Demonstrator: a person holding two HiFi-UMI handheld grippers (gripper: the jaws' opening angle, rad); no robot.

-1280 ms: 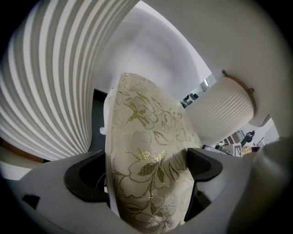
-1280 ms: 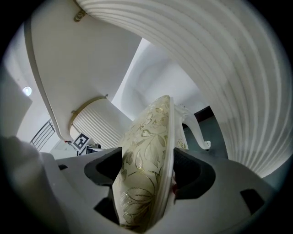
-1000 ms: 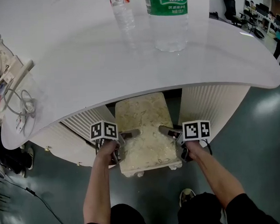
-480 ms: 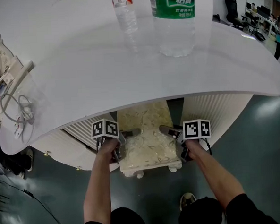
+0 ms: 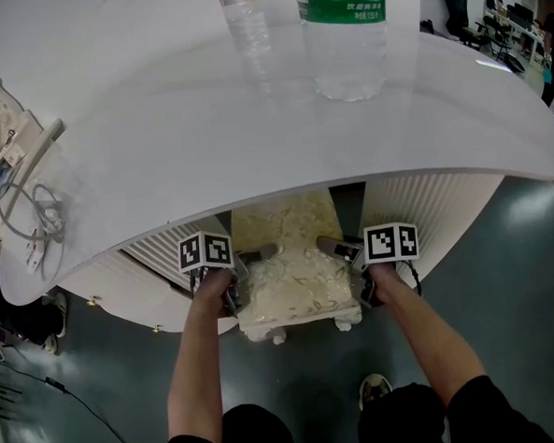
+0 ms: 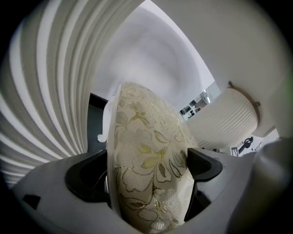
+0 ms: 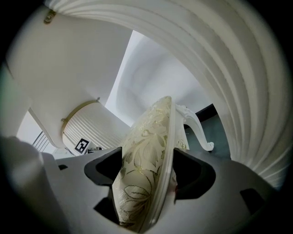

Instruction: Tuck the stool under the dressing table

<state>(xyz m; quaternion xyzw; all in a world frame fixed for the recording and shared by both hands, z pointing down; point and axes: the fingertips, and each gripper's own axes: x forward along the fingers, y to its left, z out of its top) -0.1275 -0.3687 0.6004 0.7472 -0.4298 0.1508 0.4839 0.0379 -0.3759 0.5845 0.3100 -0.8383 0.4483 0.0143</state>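
The stool (image 5: 294, 271), cream with a gold floral cushion and white carved legs, stands partly under the white dressing table (image 5: 253, 133), in the gap between its two ribbed pedestals. My left gripper (image 5: 247, 262) is shut on the stool's left edge, and my right gripper (image 5: 340, 251) on its right edge. In the left gripper view the cushion (image 6: 149, 164) fills the space between the jaws of the left gripper (image 6: 144, 171). The right gripper (image 7: 149, 171) clamps the cushion and seat rim (image 7: 151, 169) in its own view, with a curved leg (image 7: 197, 130) beyond.
On the tabletop stand a large green-labelled water bottle (image 5: 345, 34) and a smaller bottle (image 5: 244, 26). A mirror and cables (image 5: 18, 199) sit at the table's left end. Ribbed pedestals (image 5: 435, 211) flank the stool closely. Dark floor (image 5: 506, 286) surrounds; my shoe (image 5: 373, 385) is below.
The stool has slid farther under the table, with both grippers moving forward with it. Less of the cushion shows beyond the table's edge.
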